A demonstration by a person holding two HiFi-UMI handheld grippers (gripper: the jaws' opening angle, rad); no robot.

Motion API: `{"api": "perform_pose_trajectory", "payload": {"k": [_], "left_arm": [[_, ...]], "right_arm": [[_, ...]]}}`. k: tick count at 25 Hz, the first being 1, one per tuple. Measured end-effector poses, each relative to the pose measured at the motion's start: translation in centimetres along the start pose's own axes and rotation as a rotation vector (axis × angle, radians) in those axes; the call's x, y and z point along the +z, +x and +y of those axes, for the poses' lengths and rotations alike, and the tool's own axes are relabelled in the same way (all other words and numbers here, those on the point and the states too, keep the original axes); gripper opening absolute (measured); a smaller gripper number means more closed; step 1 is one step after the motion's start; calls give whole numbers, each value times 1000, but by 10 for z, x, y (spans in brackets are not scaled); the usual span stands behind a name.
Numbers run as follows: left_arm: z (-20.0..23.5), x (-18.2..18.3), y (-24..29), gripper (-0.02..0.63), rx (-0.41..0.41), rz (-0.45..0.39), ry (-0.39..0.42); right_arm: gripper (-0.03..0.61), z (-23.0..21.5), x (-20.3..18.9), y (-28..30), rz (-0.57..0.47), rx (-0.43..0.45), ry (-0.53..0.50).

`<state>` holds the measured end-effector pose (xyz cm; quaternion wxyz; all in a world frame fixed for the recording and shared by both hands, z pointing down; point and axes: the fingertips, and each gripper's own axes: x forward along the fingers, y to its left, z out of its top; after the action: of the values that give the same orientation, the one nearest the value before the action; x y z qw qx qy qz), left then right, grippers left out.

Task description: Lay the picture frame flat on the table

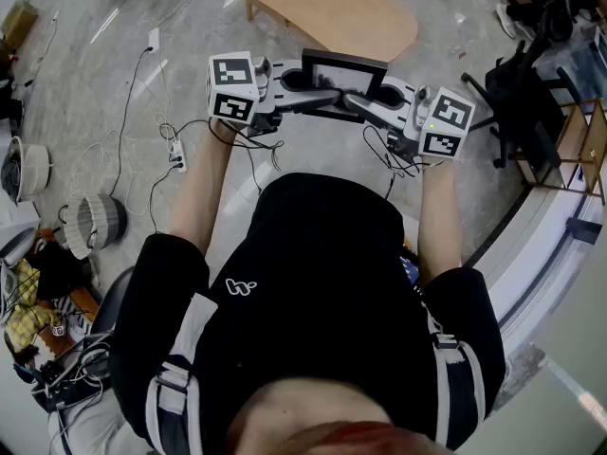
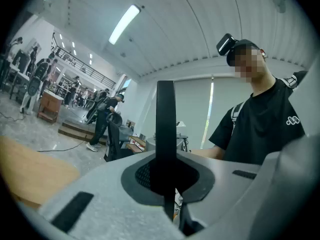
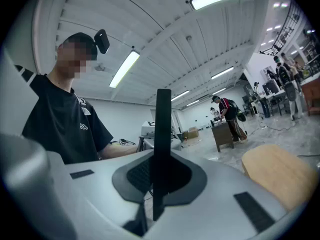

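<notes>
I hold a black picture frame (image 1: 343,70) in the air, close to my chest and short of the light wooden table (image 1: 322,12). My left gripper (image 1: 308,91) is shut on the frame's left side, my right gripper (image 1: 365,100) on its right side. In the left gripper view the frame (image 2: 165,129) shows edge-on as an upright black bar clamped between the jaws of the left gripper (image 2: 167,184). The right gripper view gives the same edge-on bar of the frame (image 3: 162,134) pinched in the right gripper (image 3: 157,184). The table (image 3: 280,174) lies off to the side.
Cables and a power strip (image 1: 175,154) lie on the floor at the left, near a round wire-guard appliance (image 1: 95,221). A black office chair (image 1: 517,102) and a wooden shelf (image 1: 579,140) stand at the right. People (image 2: 102,116) work far back in the hall.
</notes>
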<state>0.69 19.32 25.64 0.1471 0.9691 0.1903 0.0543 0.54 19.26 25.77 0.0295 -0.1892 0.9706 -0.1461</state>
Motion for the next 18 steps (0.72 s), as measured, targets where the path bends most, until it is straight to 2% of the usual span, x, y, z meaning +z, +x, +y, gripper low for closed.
{"api": "perform_pose_trajectory", "payload": {"k": [4,10,18], "left_arm": [[-2,0,-1,17,21,-6,-28],[-2,0,-1,17,26,7,-12],[4,-5,-1,17,88,2,-58]], "right_arm": [[28,2,1,0,-25,-14,40],[28,1,0,1,-32,-10,41],[28,-4,-4,0,-34,19,56]]}}
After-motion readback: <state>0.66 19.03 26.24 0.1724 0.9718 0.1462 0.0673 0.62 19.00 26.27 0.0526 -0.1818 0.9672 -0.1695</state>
